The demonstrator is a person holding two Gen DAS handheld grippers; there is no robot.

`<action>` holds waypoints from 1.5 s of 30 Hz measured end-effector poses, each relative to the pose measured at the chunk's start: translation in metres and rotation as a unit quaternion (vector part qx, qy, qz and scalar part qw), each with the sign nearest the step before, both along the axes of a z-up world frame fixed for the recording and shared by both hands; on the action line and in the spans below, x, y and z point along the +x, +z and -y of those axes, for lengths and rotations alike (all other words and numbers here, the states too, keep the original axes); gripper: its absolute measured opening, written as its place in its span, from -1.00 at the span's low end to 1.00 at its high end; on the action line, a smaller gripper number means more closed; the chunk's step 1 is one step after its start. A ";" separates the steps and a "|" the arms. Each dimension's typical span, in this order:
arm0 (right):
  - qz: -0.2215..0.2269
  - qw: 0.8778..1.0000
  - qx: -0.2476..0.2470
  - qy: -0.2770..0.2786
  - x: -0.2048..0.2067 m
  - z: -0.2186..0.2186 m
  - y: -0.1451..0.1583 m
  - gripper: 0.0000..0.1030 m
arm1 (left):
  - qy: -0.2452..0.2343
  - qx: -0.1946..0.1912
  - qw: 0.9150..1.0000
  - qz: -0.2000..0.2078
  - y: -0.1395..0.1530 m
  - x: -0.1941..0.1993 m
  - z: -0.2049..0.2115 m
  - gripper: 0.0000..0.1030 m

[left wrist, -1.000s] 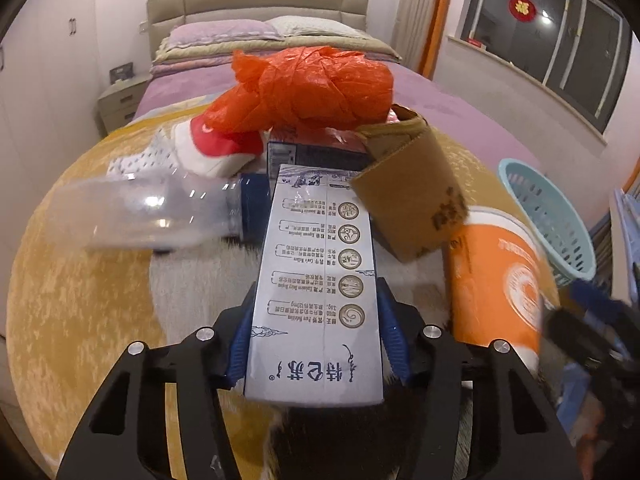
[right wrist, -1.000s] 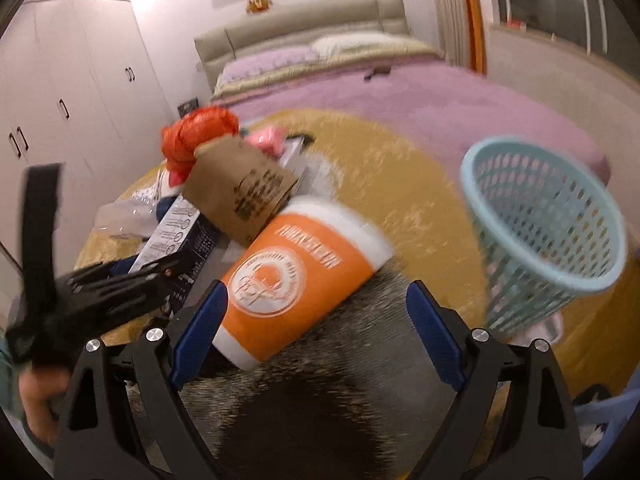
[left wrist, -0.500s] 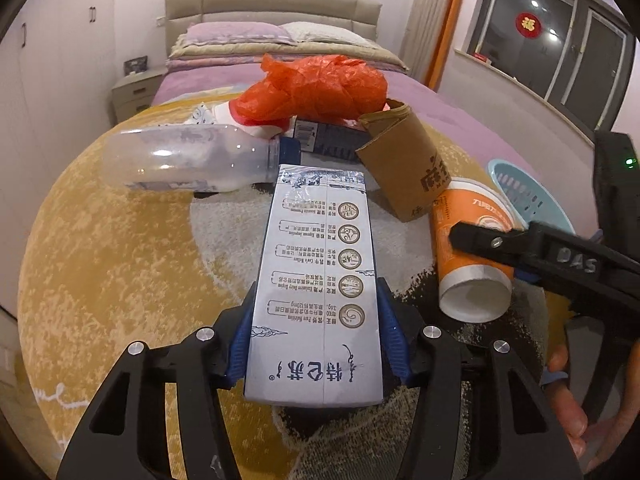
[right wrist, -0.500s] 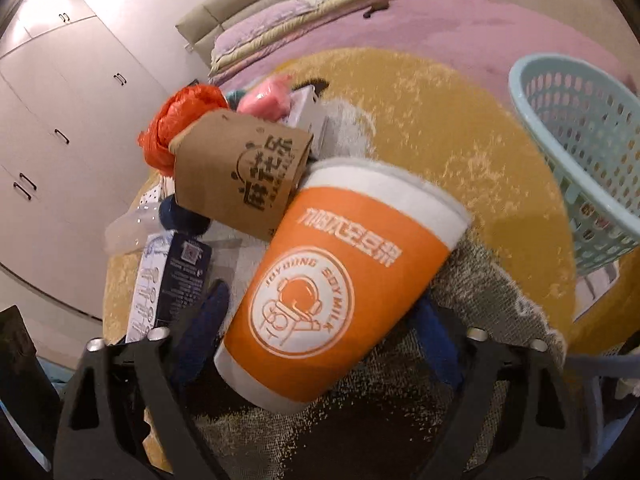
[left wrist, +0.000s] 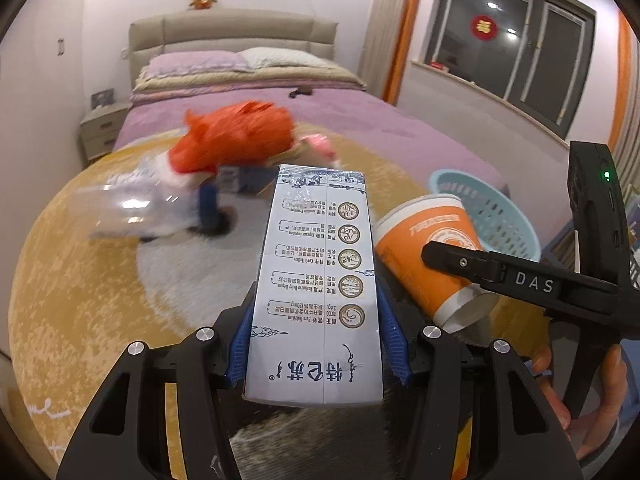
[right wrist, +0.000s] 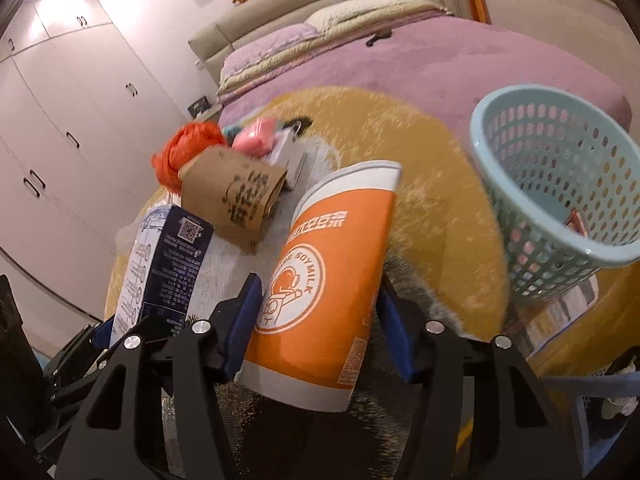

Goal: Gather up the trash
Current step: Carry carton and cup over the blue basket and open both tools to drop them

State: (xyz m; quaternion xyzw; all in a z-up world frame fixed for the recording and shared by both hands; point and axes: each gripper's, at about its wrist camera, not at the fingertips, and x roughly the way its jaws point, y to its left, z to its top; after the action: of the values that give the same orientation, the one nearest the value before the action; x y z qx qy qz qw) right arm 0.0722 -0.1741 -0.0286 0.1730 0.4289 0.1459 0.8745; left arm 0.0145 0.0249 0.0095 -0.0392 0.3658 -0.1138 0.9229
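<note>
Closing on an orange "SOYMILK" cup (right wrist: 320, 280), the right tool (right wrist: 316, 320); left tool (left wrist: 316, 336) pinches a milk carton (left wrist: 316, 280).

My left claw (left wrist: 316, 344) grips a milk carton (left wrist: 316, 280), blue pads pressed on both its sides. To the right, my right claw (left wrist: 460, 272) is closing around an orange paper cup (left wrist: 420, 252). A pale blue basket (left wrist: 496, 212) stands behind on the yellow rug (left wrist: 80, 280).

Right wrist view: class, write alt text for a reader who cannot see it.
An orange paper cup sits between the closing fingers of the right gripper above a yellow rug. A light blue basket stands to the right, more trash to the left.
</note>
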 end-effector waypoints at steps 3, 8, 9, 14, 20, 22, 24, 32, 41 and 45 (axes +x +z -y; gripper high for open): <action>0.015 1.000 -0.011 -0.005 0.000 0.008 0.008 0.01 | -0.012 0.006 1.000 0.008 0.004 0.006 0.015 0.02; 0.048 0.998 -0.025 -0.028 -0.005 0.028 0.025 0.00 | -0.032 -0.007 0.999 0.015 0.013 0.022 0.034 0.02; 0.056 0.997 -0.029 -0.036 -0.005 0.033 0.029 0.00 | -0.036 -0.008 0.999 0.018 0.015 0.026 0.038 0.02; 0.096 0.991 -0.045 -0.086 -0.004 0.071 0.050 0.00 | -0.066 -0.017 0.997 0.035 0.033 0.052 0.068 0.02; 0.119 0.980 -0.068 -0.146 0.007 0.120 0.062 0.00 | -0.109 -0.034 0.993 0.043 0.046 0.090 0.118 0.02; 0.121 0.976 -0.076 -0.164 0.011 0.135 0.063 0.00 | -0.122 -0.037 0.991 0.040 0.046 0.098 0.135 0.02; 0.122 0.971 -0.088 -0.186 0.016 0.152 0.063 0.00 | -0.136 -0.042 0.989 0.035 0.044 0.111 0.154 0.02; 0.092 0.959 -0.105 -0.245 0.035 0.208 0.042 0.00 | -0.181 -0.065 0.981 0.021 0.031 0.150 0.214 0.02; 0.053 0.956 -0.100 -0.272 0.047 0.236 0.016 0.03 | -0.186 -0.081 0.979 -0.010 -0.002 0.187 0.251 0.12; 0.043 0.959 -0.085 -0.265 0.055 0.245 0.008 0.09 | -0.172 -0.078 0.982 -0.003 -0.008 0.186 0.247 0.49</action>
State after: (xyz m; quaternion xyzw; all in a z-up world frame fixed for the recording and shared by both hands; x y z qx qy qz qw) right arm 0.1270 -0.4195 -0.0209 0.1993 0.3404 -0.1209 0.9109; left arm 0.2002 -0.2223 0.0012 -0.0481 0.3596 -0.2986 0.8827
